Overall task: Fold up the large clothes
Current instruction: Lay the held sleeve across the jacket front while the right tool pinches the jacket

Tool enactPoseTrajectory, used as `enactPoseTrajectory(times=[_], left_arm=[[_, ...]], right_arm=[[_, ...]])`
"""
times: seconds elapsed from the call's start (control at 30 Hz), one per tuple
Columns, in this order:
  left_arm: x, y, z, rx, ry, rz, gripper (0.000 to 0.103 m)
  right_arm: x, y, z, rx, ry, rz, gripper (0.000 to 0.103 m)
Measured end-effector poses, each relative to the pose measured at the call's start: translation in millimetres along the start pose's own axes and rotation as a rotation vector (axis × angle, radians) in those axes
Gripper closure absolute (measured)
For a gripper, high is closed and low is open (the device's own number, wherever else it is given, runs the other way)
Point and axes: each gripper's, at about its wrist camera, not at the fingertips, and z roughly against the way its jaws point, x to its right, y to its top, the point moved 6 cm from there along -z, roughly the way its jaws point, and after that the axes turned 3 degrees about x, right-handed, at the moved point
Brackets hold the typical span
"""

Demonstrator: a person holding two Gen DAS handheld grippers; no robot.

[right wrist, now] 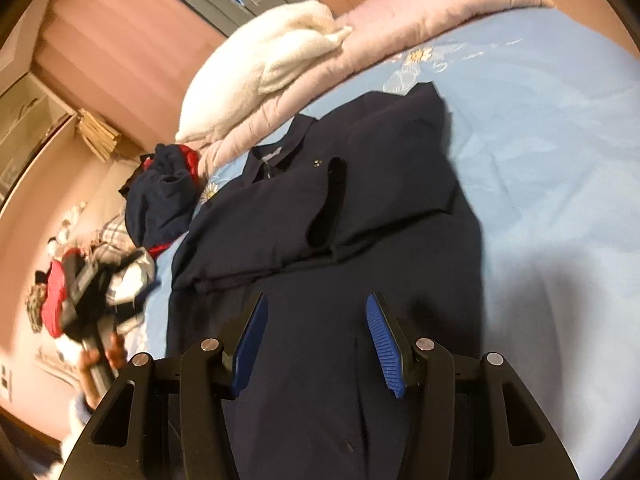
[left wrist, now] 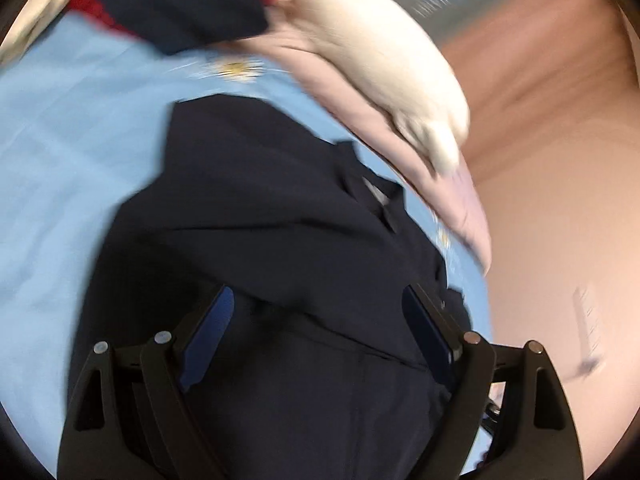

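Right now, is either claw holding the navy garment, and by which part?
Neither. The left claw and the right claw both stand open above the navy garment lying on the blue sheet, pads clear of the cloth.

Navy shirt (right wrist: pixel 380 184) matt cloth, sheet (right wrist: pixel 560 160) smooth cotton-like, white blanket (right wrist: pixel 260 68) fluffy.

Both wrist views downward; shared navy jacket (left wrist: pixel 280 216)
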Motion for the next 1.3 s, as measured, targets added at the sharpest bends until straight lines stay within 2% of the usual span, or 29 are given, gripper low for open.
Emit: enactPoseTrajectory(times=[0.07, 0.13, 0.23, 0.3, 0.37, 0.43, 0.47, 0.5, 0.53, 0.6, 0.7, 0.83, 0.87, 0.9, 0.93, 1.03, 1.1, 1.17, 1.3], left_arm=[[-21, 7, 4, -0.001, -0.026, 0.073, 0.017], [-28, 13, -5, -0.021, -0.095, 0.142, 0.017], [-31, 19, -21, -0.063, -0.159, 0.202, 0.017], [-34, 20, -37, -0.096, -0.125, 0.232, 0.017], [-37, 22, -53, -0.12, -0.102, 0.259, 0.017], [-37, 27, -64, -0.119, -0.111, 0.283, 0.017], [-39, 31, -64, -0.104, -0.111, 0.292, 0.017], [-39, 35, -66, -0.092, -0.111, 0.298, 0.017], [-40, 40, -68, -0.07, -0.109, 0.315, 0.018], [-48, 46, -64, -0.04, -0.121, 0.354, 0.018], [-50, 53, -66, -0.009, -0.149, 0.376, 0.018], [-45, 54, -62, -0.004, -0.154, 0.338, 0.019], [-43, 54, -61, 0.001, -0.154, 0.326, 0.019], [-43, 53, -59, 0.005, -0.151, 0.313, 0.019], [-44, 53, -59, 0.005, -0.148, 0.304, 0.019], [-56, 49, -59, 0.003, -0.153, 0.332, 0.023], [-62, 46, -58, -0.001, -0.148, 0.34, 0.026], [-66, 45, -56, -0.013, -0.142, 0.342, 0.027], [-69, 48, -47, -0.029, -0.123, 0.336, 0.027]], right_arm=[[-7, 6, -13, -0.023, 0.022, 0.002, 0.051], [-10, 17, -32, -0.044, 0.046, -0.028, 0.051], [-6, 29, -61, -0.07, 0.001, -0.071, 0.051], [-10, 39, -78, -0.08, 0.03, -0.089, 0.051], [-7, 44, -85, -0.086, -0.011, -0.111, 0.051], [-2, 48, -92, -0.099, -0.024, -0.14, 0.051], [-1, 49, -94, -0.112, -0.008, -0.158, 0.059], [-4, 50, -98, -0.125, 0.02, -0.162, 0.072], [-7, 52, -98, -0.133, 0.03, -0.145, 0.076], [-12, 54, -103, -0.149, 0.004, -0.109, 0.099], [-23, 69, -105, -0.121, 0.012, -0.063, 0.099], [-53, 103, -93, 0.014, 0.1, 0.036, 0.099], [-62, 109, -84, 0.067, 0.136, 0.102, 0.099], [-67, 109, -78, 0.104, 0.153, 0.163, 0.099], [-67, 107, -81, 0.105, 0.154, 0.178, 0.099], [-39, 76, -98, 0.011, 0.115, 0.207, 0.099], [-16, 54, -103, -0.054, 0.137, 0.155, 0.099], [-11, 39, -99, -0.077, 0.182, 0.123, 0.099], [-5, 3, -88, -0.201, 0.144, 0.145, 0.099]])
